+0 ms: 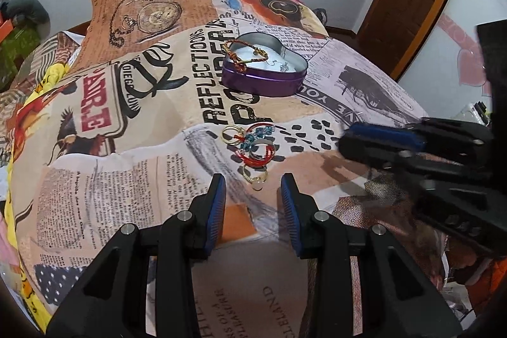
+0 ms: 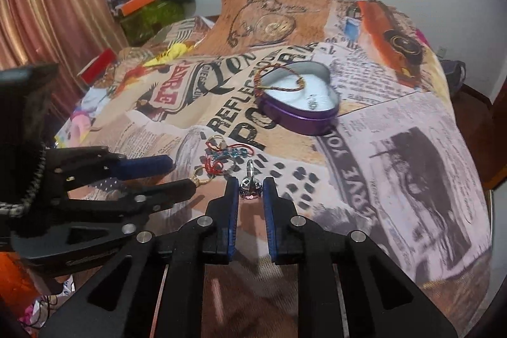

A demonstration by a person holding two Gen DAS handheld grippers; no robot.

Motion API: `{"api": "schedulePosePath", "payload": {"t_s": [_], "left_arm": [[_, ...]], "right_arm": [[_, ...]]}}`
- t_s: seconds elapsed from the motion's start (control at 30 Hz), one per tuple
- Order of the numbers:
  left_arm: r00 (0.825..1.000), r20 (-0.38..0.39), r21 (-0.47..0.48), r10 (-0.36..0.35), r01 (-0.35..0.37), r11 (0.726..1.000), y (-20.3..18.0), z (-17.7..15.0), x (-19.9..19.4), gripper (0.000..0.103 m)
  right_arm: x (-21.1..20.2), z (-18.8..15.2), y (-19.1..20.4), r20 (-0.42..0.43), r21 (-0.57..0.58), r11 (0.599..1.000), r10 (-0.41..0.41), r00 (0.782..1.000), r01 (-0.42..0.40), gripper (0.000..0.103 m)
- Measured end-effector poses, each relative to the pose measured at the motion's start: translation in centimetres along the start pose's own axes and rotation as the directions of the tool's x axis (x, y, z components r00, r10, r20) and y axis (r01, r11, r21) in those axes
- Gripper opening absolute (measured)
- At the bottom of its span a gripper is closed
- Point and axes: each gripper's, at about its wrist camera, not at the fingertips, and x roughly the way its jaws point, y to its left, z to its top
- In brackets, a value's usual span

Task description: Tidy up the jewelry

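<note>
Printed bedspread (image 2: 396,148) broad and bare — right hand-held gripper (image 2: 251,190) pinching ring (image 2: 250,186), left (image 1: 253,189) spread.

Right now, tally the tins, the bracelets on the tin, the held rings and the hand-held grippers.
Tin: 1
Bracelet: 1
Ring: 1
Hand-held gripper: 2 (left hand-held gripper, right hand-held gripper)
Total: 5

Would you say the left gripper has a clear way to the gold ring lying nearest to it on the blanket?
Probably yes. The left gripper is open and empty, and the gold ring lies just ahead of its fingertips with nothing between. The right gripper, shut on a silver ring, sits off to the side.
</note>
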Motion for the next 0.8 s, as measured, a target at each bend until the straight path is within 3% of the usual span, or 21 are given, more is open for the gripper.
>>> {"api": "schedulePosePath", "payload": {"t_s": [0.07, 0.13, 0.23, 0.3, 0.43, 0.8], "left_arm": [[1.0, 0.002, 0.002, 0.009, -0.009, 1.0, -0.1, 0.0, 0.3, 0.035], [1.0, -0.006, 0.0, 0.009, -0.009, 1.0, -0.1, 0.0, 0.7, 0.024], [0.999, -0.03, -0.004, -0.031, 0.031, 1.0, -0.2, 0.0, 1.5, 0.019], [0.999, -0.032, 0.004, -0.026, 0.026, 1.0, -0.3, 0.1, 1.8, 0.018], [0.999, -0.031, -0.006, -0.004, 0.004, 1.0, -0.2, 0.3, 2.1, 0.005], [1.0, 0.014, -0.01, 0.006, -0.006, 1.0, -0.5, -0.1, -0.1, 0.005]], "right_arm": [[-0.6, -0.1, -0.3, 0.014, 0.009, 1.0, -0.006, 1.0, 0.006, 0.014], [-0.9, -0.1, -0.5, 0.025, 0.018, 1.0, -0.006, 1.0, 0.005, 0.014], [-1.3, -0.2, -0.9, 0.038, 0.026, 1.0, -0.013, 0.999, 0.012, 0.014], [-1.5, -0.2, -1.3, 0.044, 0.037, 0.999, -0.01, 0.999, 0.009, 0.014], [-1.6, -0.5, -1.6, 0.052, 0.045, 0.999, -0.008, 0.999, 0.006, 0.014], [-2.0, -0.3, -2.6, 0.088, 0.07, 0.997, -0.02, 0.996, 0.014, 0.014]]}}
